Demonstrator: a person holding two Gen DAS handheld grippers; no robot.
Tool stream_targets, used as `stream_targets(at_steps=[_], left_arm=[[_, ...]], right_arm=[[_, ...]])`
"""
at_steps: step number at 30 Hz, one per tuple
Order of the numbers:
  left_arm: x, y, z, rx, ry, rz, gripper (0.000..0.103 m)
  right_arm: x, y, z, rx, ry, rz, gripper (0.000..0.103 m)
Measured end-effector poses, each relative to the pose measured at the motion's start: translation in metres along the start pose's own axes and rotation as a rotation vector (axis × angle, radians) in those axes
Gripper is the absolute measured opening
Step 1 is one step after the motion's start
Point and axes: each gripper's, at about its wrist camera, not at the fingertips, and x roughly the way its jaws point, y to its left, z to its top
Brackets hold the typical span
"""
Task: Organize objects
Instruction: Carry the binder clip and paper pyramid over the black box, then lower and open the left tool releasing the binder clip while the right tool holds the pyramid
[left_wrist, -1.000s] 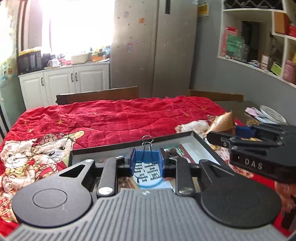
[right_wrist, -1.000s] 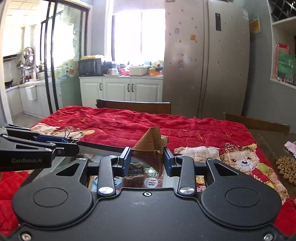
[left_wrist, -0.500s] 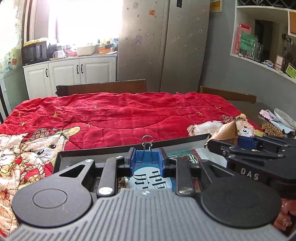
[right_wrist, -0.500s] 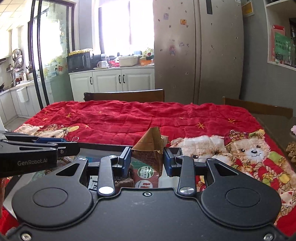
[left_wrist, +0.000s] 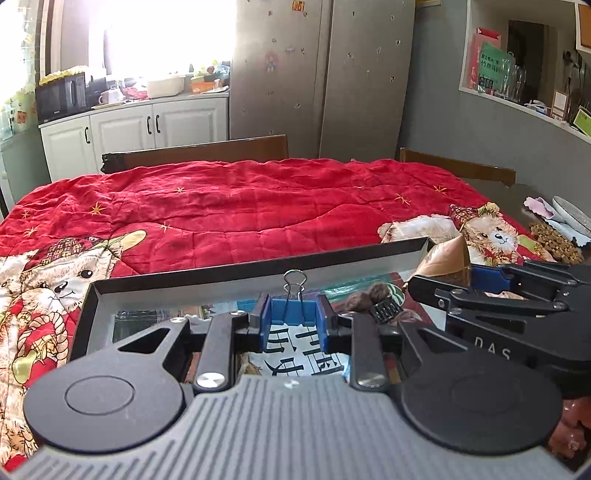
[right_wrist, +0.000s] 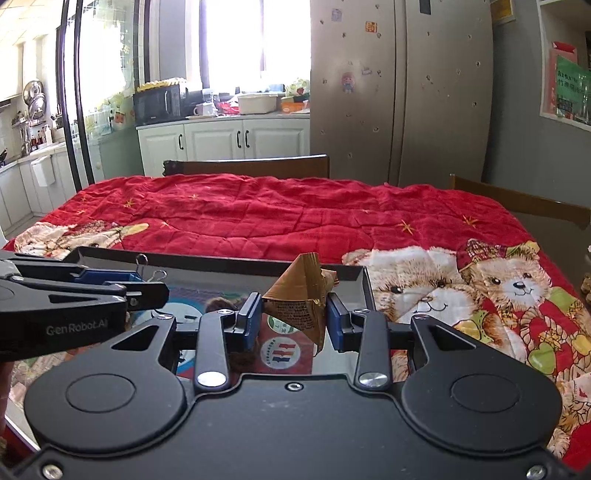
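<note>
Both tools have come lower and closer to the black tray (left_wrist: 255, 275) than a second ago; more of its printed contents now show under each of them. I hold the left tool (left_wrist: 293, 319) closed on a blue binder clip (left_wrist: 293, 312), wire loops pointing away from me, above the middle of the tray. I hold the right tool (right_wrist: 293, 319) closed on a gold foil packet (right_wrist: 301, 295), crumpled and pointed at the top, above the tray's right part near its far right corner. The tray lies on the red quilt (right_wrist: 280, 218) that covers the bench.

Risks from here, as I judge them:
- The foil is soft; it can slip or tear between the pads.
- Both tools work close together; they can collide.
- The quilt gives, so a hard set-down can tilt the tray.
- Released too high, the clip can bounce out.
</note>
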Motion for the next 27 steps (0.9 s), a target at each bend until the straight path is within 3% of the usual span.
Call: stream_targets(at_steps=[27], left_arm=[[0.012,-0.006,-0.008,0.033,0.051,-0.001,0.029]], right_arm=[[0.016,0.0,-0.007,-0.007,0.075,0.025,0.035]])
